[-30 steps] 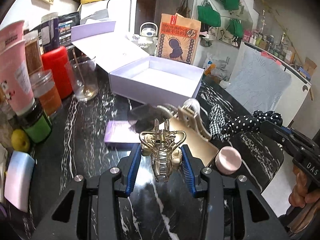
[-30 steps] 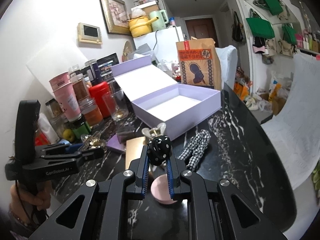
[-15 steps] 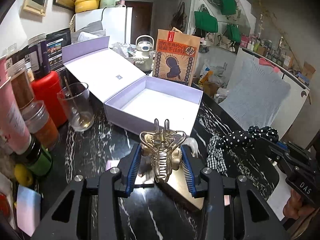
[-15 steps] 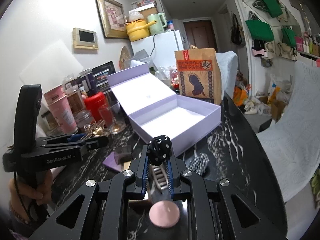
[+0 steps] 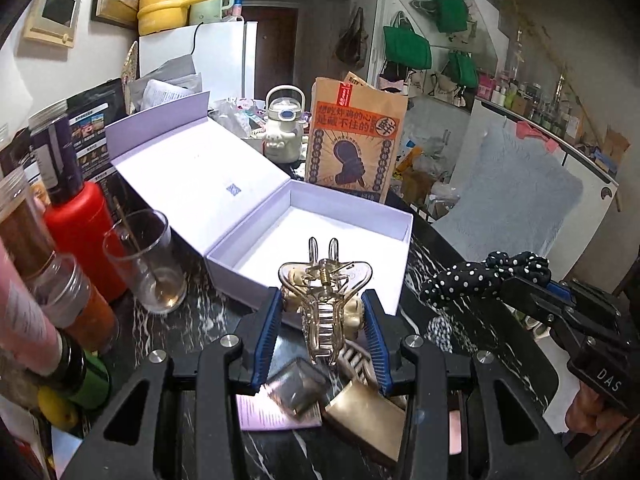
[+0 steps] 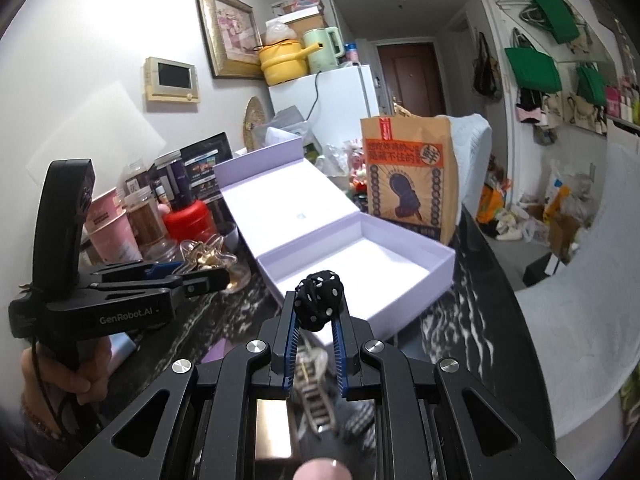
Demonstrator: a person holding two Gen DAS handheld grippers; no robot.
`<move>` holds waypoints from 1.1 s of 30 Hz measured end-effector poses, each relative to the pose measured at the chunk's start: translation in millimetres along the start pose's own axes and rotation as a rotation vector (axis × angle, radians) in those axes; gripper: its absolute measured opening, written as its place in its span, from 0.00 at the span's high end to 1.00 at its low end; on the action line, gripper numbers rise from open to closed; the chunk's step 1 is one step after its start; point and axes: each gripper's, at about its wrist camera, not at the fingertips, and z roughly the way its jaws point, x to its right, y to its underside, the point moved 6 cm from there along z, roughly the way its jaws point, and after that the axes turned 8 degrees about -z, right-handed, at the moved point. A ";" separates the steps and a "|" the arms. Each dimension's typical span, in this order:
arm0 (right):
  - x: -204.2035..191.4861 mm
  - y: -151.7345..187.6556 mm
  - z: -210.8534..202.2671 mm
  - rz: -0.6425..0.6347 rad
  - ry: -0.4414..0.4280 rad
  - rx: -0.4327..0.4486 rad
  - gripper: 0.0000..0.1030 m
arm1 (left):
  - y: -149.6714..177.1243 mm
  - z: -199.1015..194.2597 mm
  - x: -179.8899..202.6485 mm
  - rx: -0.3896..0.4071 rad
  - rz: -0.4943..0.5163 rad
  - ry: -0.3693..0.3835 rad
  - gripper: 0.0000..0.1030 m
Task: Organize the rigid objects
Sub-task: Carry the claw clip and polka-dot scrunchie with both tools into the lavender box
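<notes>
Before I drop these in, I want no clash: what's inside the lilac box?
The lilac box shows only bare white floor. Its near wall hides the front strip in both views.

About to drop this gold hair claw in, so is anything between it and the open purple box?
Nothing visible: the hair claw, held in the left tongs, faces the purple box, whose lid lies open and whose inside shows bare white.

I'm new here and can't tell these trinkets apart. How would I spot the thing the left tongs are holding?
Find the open lilac cardboard box on the black marble counter. Just in front of its near wall, the left tongs are shut on a translucent gold claw-shaped hair clip. Unlike the black polka-dot fabric scrunchie beside it, it is hard, see-through, toothed, with a small coil spring on top.
</notes>
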 end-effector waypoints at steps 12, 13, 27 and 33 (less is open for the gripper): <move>14.7 -45.0 39.8 -0.050 -0.018 0.015 0.85 | -51.8 29.2 -5.5 0.024 0.023 0.000 0.61; 16.4 -48.5 43.2 -0.053 -0.018 0.015 0.85 | -56.4 32.1 -5.6 0.026 0.026 0.001 0.61; 47.3 -90.2 89.9 -0.061 0.016 0.008 0.85 | -108.0 74.5 -6.1 0.045 0.039 0.007 0.61; 60.8 -108.5 108.4 -0.044 0.064 0.015 0.85 | -122.5 88.9 -13.1 0.059 0.008 -0.022 0.61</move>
